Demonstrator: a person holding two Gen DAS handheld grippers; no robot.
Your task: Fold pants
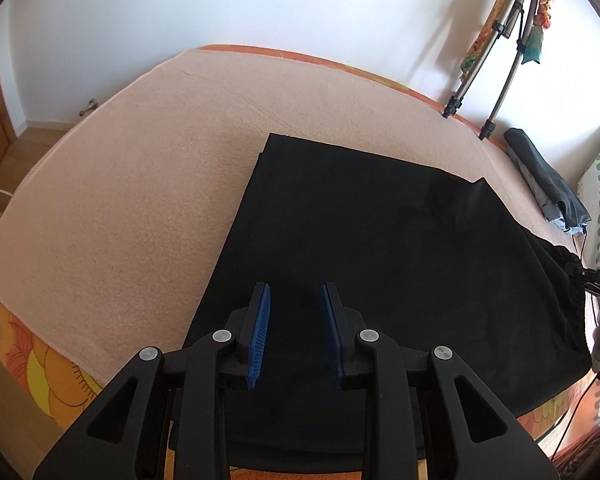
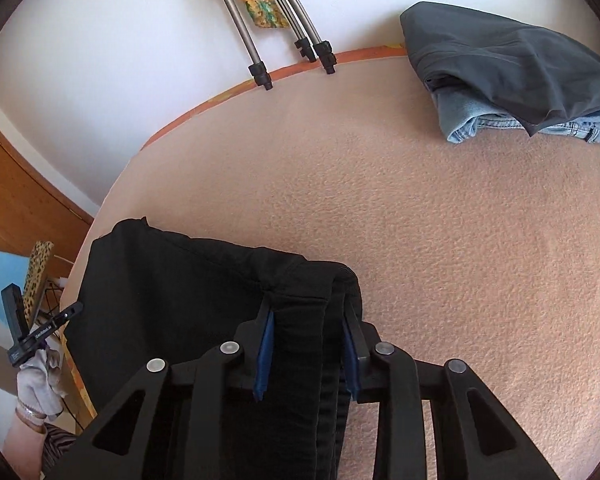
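The left tongs (image 1: pixel 295 332) hover wide apart over the black pants (image 1: pixel 380 264) lying flat on the bed (image 1: pixel 120 168). The right tongs (image 2: pixel 306 356) pinch the bunched waistband; soft, limp cloth, probably best gripped at edges. A folded clothes pile (image 2: pixel 512 68) lies well clear.

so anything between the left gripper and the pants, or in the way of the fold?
Nothing visible. The left gripper hangs open directly over the black pants, with only air between. The right gripper has a bunched edge between its fingers. The pink blanket beyond is bare up to the folded clothes pile.
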